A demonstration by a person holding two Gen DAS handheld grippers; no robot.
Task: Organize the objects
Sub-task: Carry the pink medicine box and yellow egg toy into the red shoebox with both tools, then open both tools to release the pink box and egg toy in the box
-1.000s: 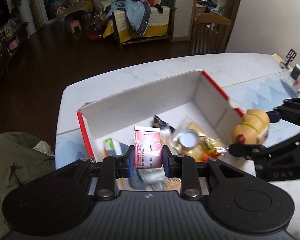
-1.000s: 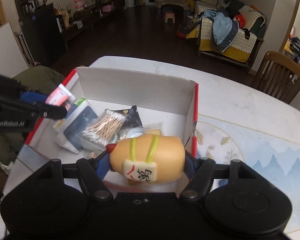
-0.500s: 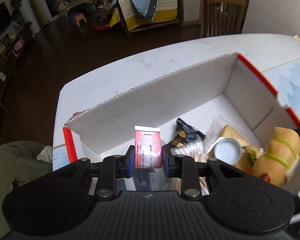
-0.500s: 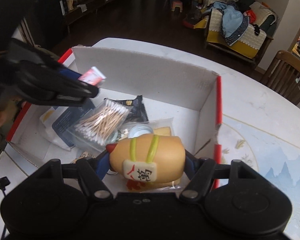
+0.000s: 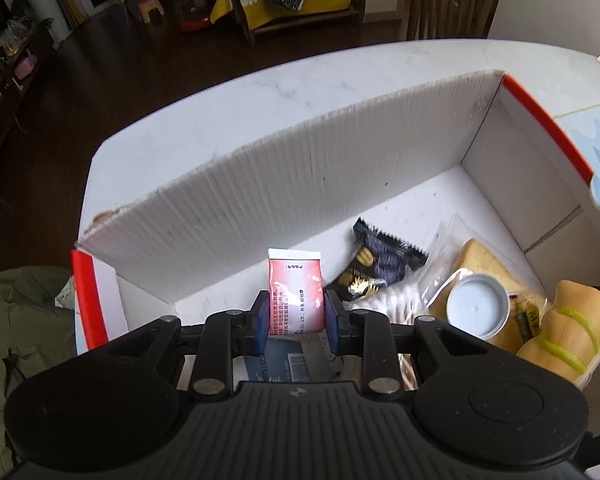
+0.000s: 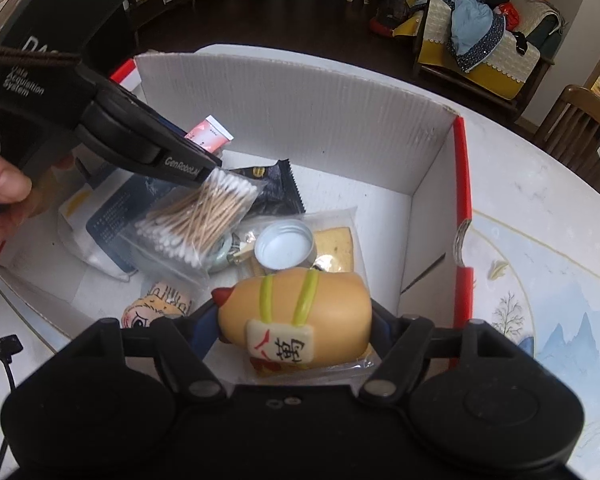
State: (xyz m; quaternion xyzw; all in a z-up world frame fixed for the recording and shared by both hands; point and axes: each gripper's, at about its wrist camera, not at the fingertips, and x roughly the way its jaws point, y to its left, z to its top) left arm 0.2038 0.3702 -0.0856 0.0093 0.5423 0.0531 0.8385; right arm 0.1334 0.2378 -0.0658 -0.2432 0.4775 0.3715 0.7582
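The cardboard box [image 5: 340,184], white inside with red edges, sits on the white marble table [image 5: 300,80], and both of your grippers are over it. Your left gripper [image 5: 296,320] is clamped on a small red-and-white sachet [image 5: 296,296], which stands upright between the pads above the box's left part. Your right gripper [image 6: 292,320] holds a tan hot-dog-shaped toy [image 6: 296,312] with 2 green stripes over the box's near right corner; its pads are against the toy's ends.

The right wrist view alone shows a bag of cotton swabs [image 6: 200,216], a dark blue card packet [image 6: 116,220], a cartoon-face item [image 6: 156,308] and your hand [image 6: 0,196] on the left gripper's handle. Both views show the black snack packet [image 5: 380,264], the white bottle cap [image 5: 478,306] and the yellow sponge [image 5: 484,264]. The left wrist view alone shows an olive garment [image 5: 24,340] beside the table.
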